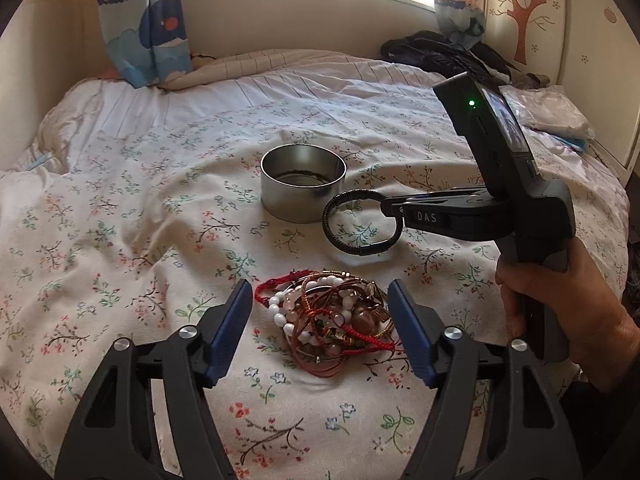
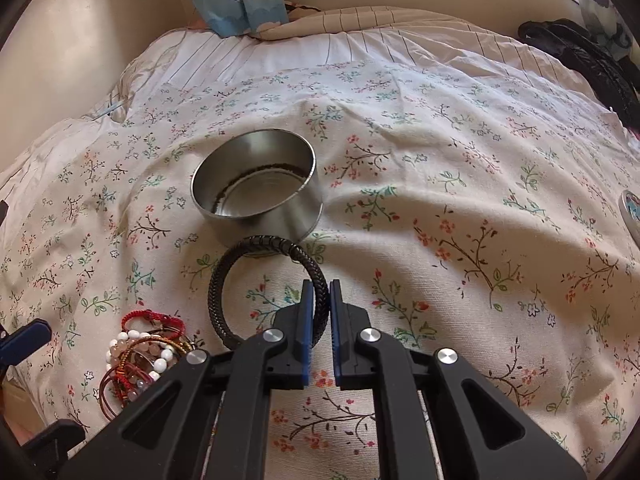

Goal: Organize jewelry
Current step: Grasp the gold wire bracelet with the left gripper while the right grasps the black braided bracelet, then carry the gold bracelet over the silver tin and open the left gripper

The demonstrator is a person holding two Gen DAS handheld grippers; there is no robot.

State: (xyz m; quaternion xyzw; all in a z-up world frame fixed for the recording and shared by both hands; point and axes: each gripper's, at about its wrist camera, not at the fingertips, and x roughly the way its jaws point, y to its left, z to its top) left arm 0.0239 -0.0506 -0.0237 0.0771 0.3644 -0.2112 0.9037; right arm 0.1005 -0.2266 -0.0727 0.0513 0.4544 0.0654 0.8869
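A tangled pile of bracelets (image 1: 334,320), red cord, white and pink beads, brown hoops, lies on the floral bedspread between the fingers of my open left gripper (image 1: 318,328). The pile also shows in the right wrist view (image 2: 144,356) at the lower left. My right gripper (image 2: 320,312) is shut on a black braided bracelet (image 2: 228,276) and holds it just above the bed, beside a round metal tin (image 2: 260,192). In the left wrist view the right gripper (image 1: 390,210) holds the black bracelet (image 1: 336,208) just right of the tin (image 1: 303,182). The tin holds a dark ring-shaped item along its bottom edge.
The floral bedspread (image 1: 120,200) covers the whole bed. Dark clothing (image 1: 440,52) lies at the far right by the curtain. A clear plastic bag (image 1: 552,108) sits at the right edge. A round lid (image 2: 632,216) lies at the right edge of the right wrist view.
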